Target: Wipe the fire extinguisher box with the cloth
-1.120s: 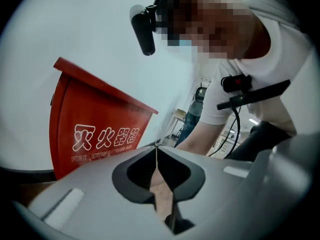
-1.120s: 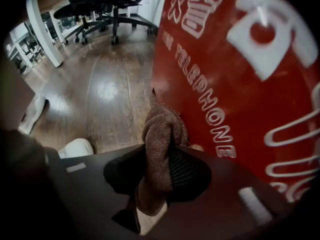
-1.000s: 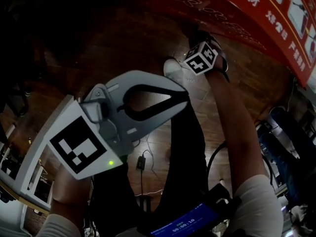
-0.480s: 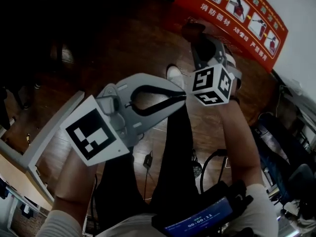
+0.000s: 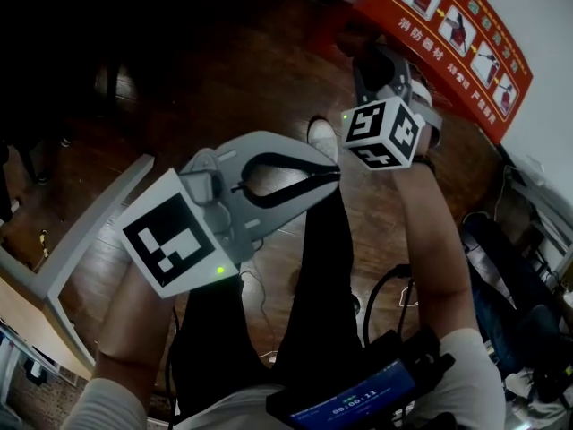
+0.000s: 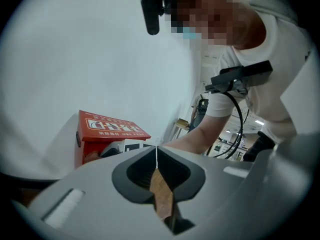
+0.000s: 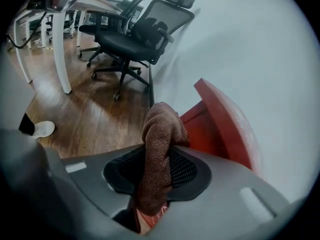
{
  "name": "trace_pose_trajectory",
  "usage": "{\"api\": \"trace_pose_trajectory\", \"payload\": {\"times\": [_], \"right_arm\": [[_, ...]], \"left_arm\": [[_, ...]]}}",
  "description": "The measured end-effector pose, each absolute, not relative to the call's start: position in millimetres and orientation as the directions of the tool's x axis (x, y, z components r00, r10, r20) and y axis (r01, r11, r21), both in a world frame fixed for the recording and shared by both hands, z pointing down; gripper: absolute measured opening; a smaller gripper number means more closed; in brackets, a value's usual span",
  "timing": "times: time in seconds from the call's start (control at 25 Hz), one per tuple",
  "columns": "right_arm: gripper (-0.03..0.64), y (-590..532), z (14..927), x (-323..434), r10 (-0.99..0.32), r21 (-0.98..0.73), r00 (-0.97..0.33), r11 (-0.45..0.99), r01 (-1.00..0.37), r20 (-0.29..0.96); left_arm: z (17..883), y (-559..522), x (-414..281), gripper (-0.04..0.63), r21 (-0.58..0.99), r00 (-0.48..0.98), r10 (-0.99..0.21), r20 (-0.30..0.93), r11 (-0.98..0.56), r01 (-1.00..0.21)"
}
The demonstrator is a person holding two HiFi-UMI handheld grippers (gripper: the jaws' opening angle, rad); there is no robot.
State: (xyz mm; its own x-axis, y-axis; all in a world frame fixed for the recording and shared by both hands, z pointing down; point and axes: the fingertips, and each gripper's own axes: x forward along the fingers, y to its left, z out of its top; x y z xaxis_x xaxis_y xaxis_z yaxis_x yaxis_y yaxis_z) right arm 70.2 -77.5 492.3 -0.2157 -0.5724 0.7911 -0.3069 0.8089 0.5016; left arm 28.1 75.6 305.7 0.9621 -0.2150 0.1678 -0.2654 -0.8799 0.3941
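The red fire extinguisher box (image 5: 452, 38) stands against the white wall at the top right of the head view, with white pictograms on its lid. My right gripper (image 5: 363, 61) points at its near end. In the right gripper view that gripper (image 7: 160, 151) is shut on a brown knitted cloth (image 7: 159, 134), which stands up between the jaws just in front of the red box (image 7: 220, 119). My left gripper (image 5: 337, 176) hangs lower and nearer, shut with nothing in it. In the left gripper view its jaws (image 6: 157, 154) meet, with the red box (image 6: 107, 129) beyond.
Dark wooden floor lies below. A white table frame (image 5: 81, 236) stands at the left. A black office chair (image 7: 142, 31) and a white desk leg (image 7: 60, 59) are behind. The person's white shoe (image 5: 318, 134) and a floor cable (image 5: 264, 294) are underfoot.
The right gripper with its cloth has come up nearer the camera. The red box's label has swung into fuller view. The left gripper has hardly moved.
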Motion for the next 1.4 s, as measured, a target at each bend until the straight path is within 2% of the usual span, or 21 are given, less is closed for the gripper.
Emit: {"api": "trace_pose_trajectory", "payload": {"times": [0.44, 0.84, 1.04, 1.4], "right_arm": [[0.115, -81.1, 567.8, 68.9, -0.51, 0.445, -0.196, 0.845, -0.296, 0.838], [0.116, -85.4, 679.9, 67.3, -0.463, 0.398, -0.159, 0.859, -0.322, 0.872], [0.117, -85.7, 742.8, 71.9, -0.43, 0.365, -0.138, 0.866, -0.342, 0.892], [0.117, -78.6, 841.3, 77.1, -0.308, 0.274, -0.098, 0.925, -0.261, 0.946]], "left_arm": [[331.2, 64.6, 24.3, 0.005, 0.424, 0.96, -0.219, 0.173, -0.864, -0.273], [377.8, 53.8, 16.8, 0.005, 0.465, 0.948, -0.266, 0.177, -0.826, -0.319], [415.8, 59.8, 11.7, 0.005, 0.493, 0.94, -0.263, 0.218, -0.801, -0.339], [459.6, 49.6, 13.7, 0.005, 0.529, 0.924, -0.313, 0.221, -0.757, -0.384]]}}
